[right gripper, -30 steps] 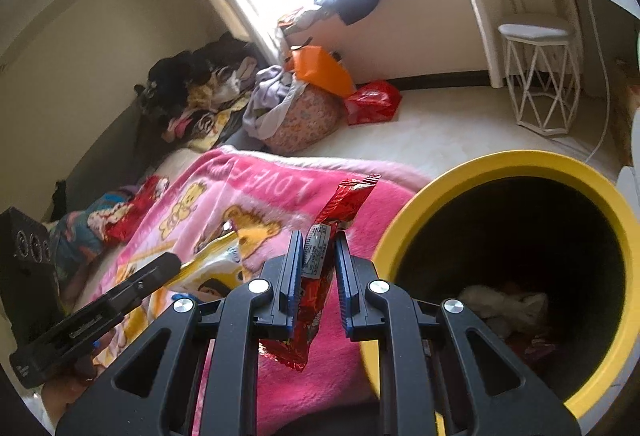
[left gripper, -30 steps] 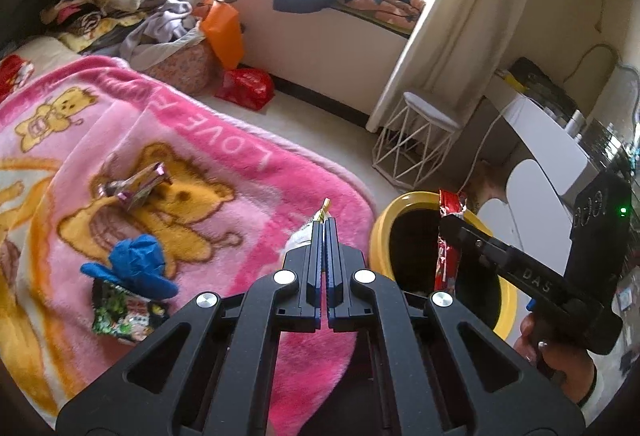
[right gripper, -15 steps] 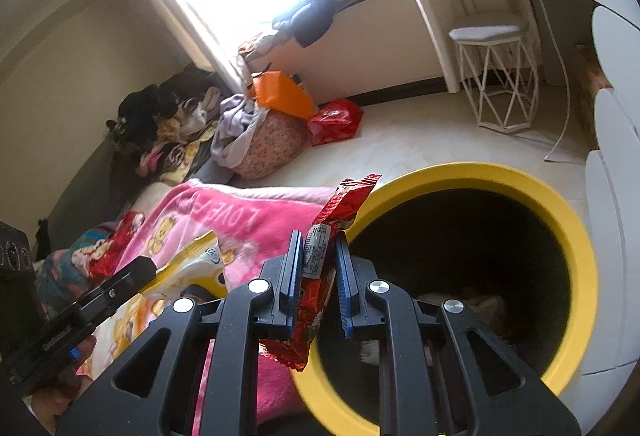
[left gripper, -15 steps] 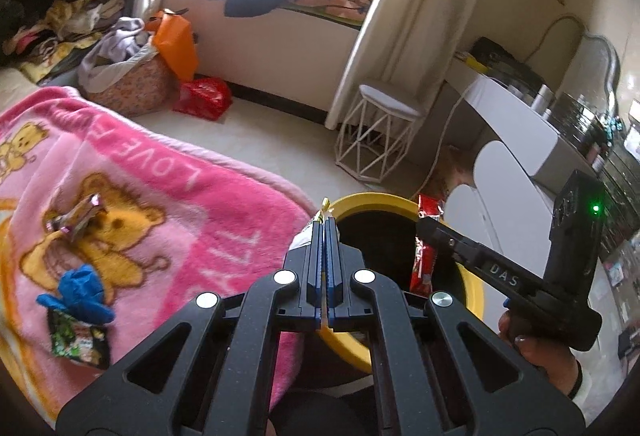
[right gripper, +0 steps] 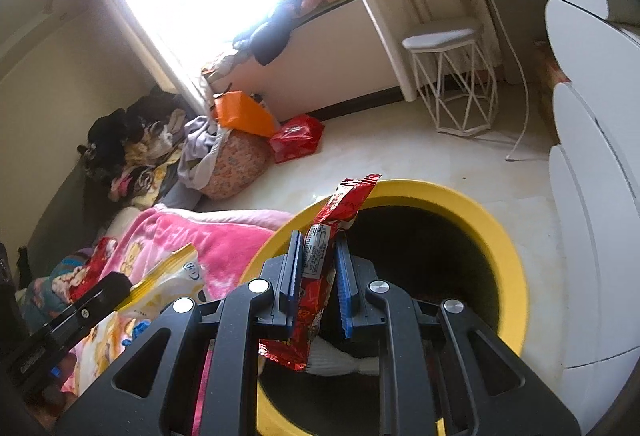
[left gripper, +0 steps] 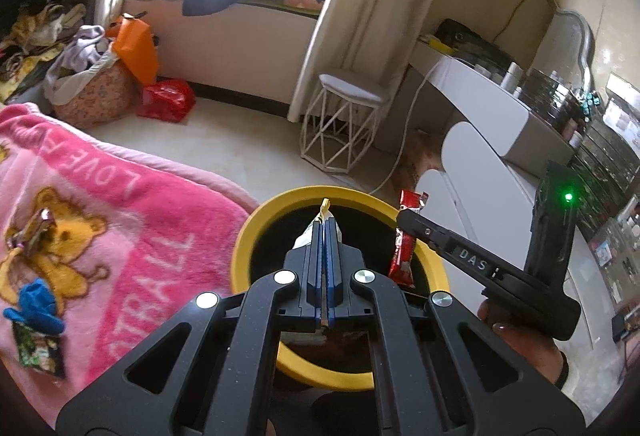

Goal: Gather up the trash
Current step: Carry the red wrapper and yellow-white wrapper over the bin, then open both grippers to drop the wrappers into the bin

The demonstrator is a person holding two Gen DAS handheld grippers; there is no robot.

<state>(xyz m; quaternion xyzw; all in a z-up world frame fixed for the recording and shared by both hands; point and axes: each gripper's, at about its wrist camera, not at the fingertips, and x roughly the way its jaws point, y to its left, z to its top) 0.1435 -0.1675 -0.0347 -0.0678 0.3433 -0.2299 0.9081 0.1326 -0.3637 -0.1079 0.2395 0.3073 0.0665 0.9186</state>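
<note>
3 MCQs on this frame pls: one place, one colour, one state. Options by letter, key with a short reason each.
1. Where does the red wrapper hang?
A. on the pink blanket
B. over the mouth of the bin
C. on the white stool

2. What colour is the rim of the bin?
A. yellow
B. blue
C. green

3. How stands the left gripper?
A. wide open, nothing in it
B. shut on the yellow and white wrapper
C. out of view

Key:
1 B, in the right wrist view the wrapper, clamped in the right gripper, hangs over the dark opening.
2 A, both views show a yellow ring around the black inside.
3 B, its fingers meet on the yellow and white wrapper.
</note>
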